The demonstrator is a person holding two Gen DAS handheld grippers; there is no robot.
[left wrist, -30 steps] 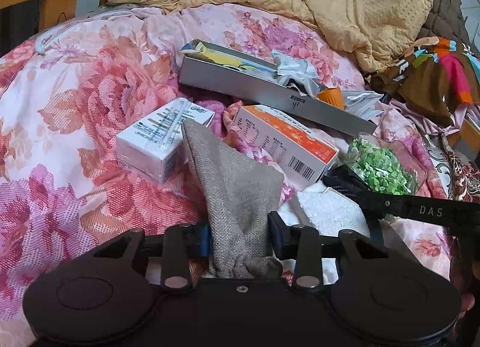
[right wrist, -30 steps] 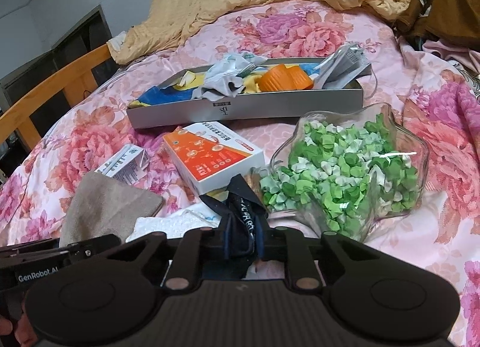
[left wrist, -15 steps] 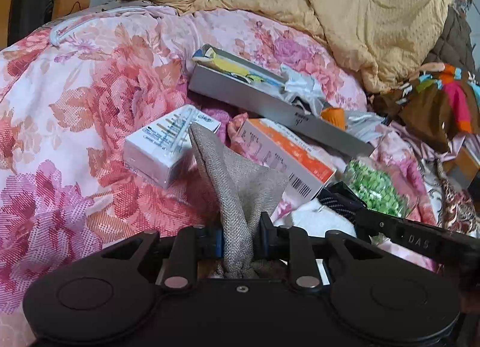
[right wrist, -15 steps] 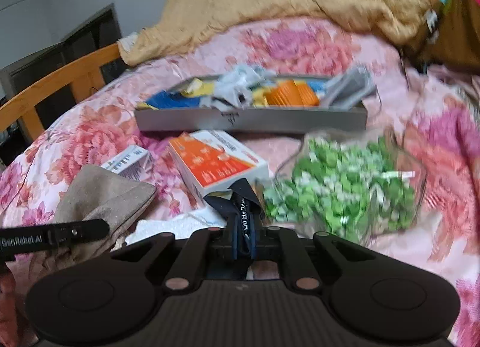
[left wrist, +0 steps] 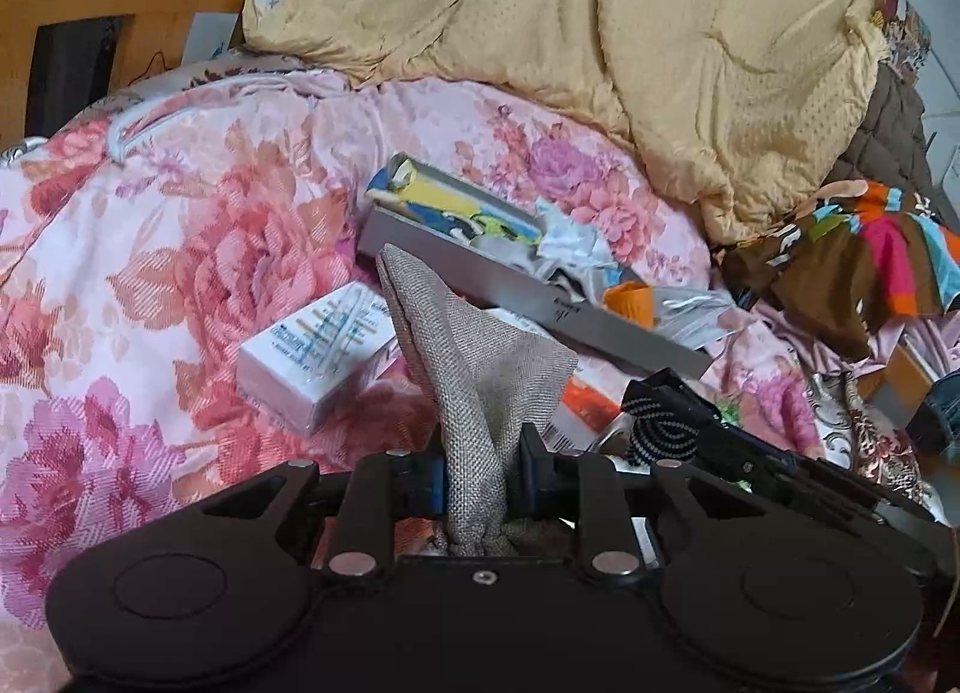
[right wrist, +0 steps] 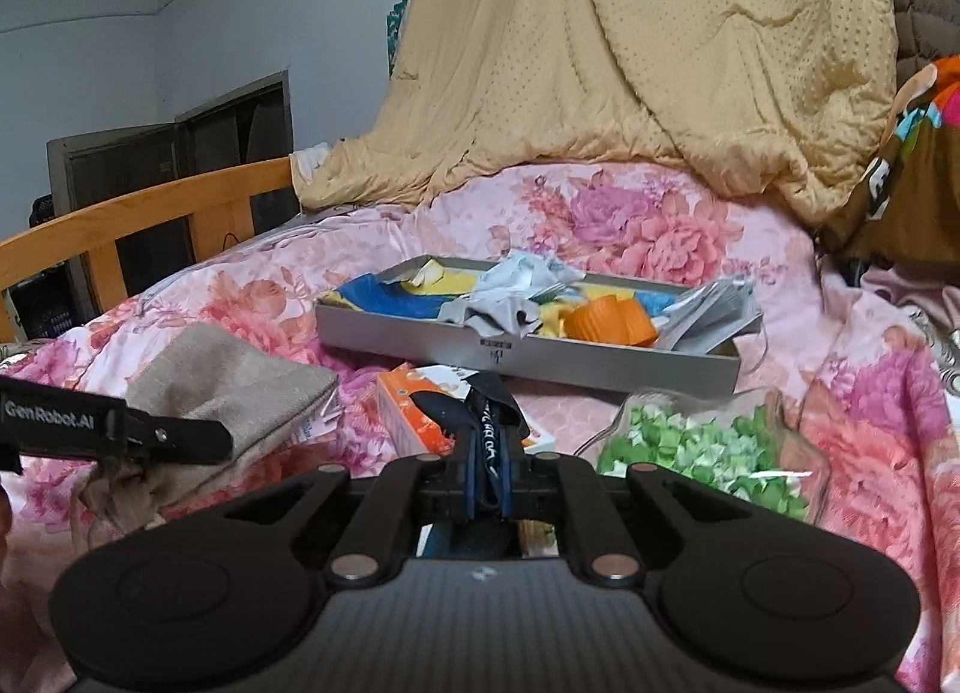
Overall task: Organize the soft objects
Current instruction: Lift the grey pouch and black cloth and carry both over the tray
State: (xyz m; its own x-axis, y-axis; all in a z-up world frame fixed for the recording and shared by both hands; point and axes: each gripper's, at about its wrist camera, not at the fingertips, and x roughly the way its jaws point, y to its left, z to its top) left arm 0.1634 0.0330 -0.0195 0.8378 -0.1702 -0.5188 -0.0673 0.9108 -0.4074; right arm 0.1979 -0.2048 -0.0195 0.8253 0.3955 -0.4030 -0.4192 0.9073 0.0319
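Two handheld grippers each held a soft item above a cluttered flowered bedspread (left wrist: 180, 249).

The left gripper (left wrist: 480, 471), having just closed further, pinched a beige woven pouch (left wrist: 474, 369); the right gripper (right wrist: 489, 477), jaws nearly together, clamped a dark printed strap (right wrist: 489, 429). Beyond lay a grey tray (right wrist: 600, 363) of fabrics.

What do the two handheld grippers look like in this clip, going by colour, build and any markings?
Both are matte black. The left gripper and right gripper share a wide body with two round discs, angled linkage bars on silver pivot pins, and blue-padded fingers. White "GenRobot.AI" lettering runs along the left gripper's side. No cables or sleeves show.
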